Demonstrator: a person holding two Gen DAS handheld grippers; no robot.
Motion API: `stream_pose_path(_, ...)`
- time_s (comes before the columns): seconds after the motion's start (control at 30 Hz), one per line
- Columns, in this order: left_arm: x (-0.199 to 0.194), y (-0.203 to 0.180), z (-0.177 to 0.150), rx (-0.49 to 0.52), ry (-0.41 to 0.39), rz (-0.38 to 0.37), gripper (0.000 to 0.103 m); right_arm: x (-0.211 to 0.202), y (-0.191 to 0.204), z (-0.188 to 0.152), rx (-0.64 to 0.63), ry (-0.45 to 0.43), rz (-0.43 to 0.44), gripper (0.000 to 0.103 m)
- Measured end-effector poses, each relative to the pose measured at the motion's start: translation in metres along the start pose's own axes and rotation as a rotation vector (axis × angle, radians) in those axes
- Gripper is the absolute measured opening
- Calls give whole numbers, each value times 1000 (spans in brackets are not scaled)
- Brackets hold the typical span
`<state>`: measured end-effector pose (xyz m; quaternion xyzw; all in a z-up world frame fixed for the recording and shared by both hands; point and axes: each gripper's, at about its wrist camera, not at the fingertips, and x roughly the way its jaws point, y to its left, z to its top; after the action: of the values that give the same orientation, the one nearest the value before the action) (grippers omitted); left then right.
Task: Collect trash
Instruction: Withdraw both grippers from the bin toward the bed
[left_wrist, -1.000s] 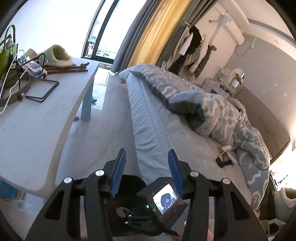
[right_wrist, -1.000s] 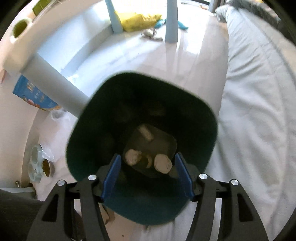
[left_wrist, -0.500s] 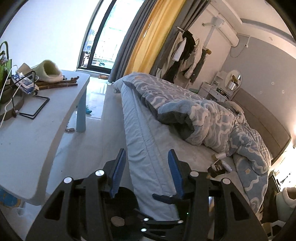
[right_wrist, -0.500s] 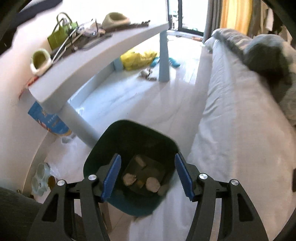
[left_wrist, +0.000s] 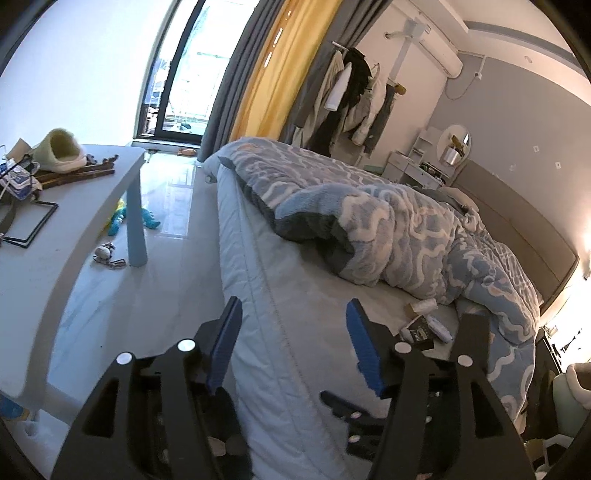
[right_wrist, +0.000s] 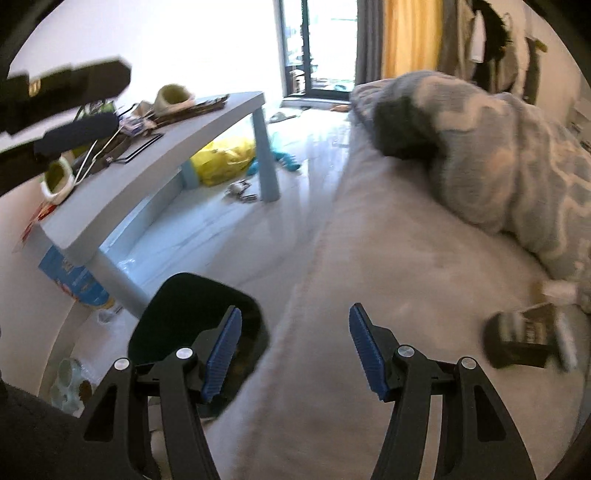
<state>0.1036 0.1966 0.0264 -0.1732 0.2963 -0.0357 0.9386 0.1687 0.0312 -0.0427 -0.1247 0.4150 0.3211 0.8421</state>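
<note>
We see the left hand-held gripper (left_wrist: 293, 345) held level over the bed's (left_wrist: 295, 295) long floor-side edge, its blue fingers spread wide with nothing between them. The right hand-held gripper (right_wrist: 295, 347) is likewise spread and empty, raised above the same edge and angled toward the mattress. The trash lies on the sheet near the rumpled blue blanket (left_wrist: 388, 221): a dark packet (left_wrist: 419, 330) with a small white roll (left_wrist: 424, 306) just beside it; in the right view the dark packet (right_wrist: 524, 338) is blurred. Only the right view shows the dark green bin (right_wrist: 192, 314) on the floor beside the bed edge, below the corner of the counter (right_wrist: 147, 177), and a yellow bag (right_wrist: 225, 158) under it. Only the left view shows the headboard end and the dressing mirror (left_wrist: 454, 144).
</note>
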Motion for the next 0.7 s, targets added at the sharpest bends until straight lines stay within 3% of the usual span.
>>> stream_pose_path(0.53,51,-69,-12,59,68,-56,71,-45,-116,-30,166,-61,-130,62)
stream_pose_path(0.7,66,-85,-17,68,91,-69,71,-49,-149,-47,216,-47,-153,57)
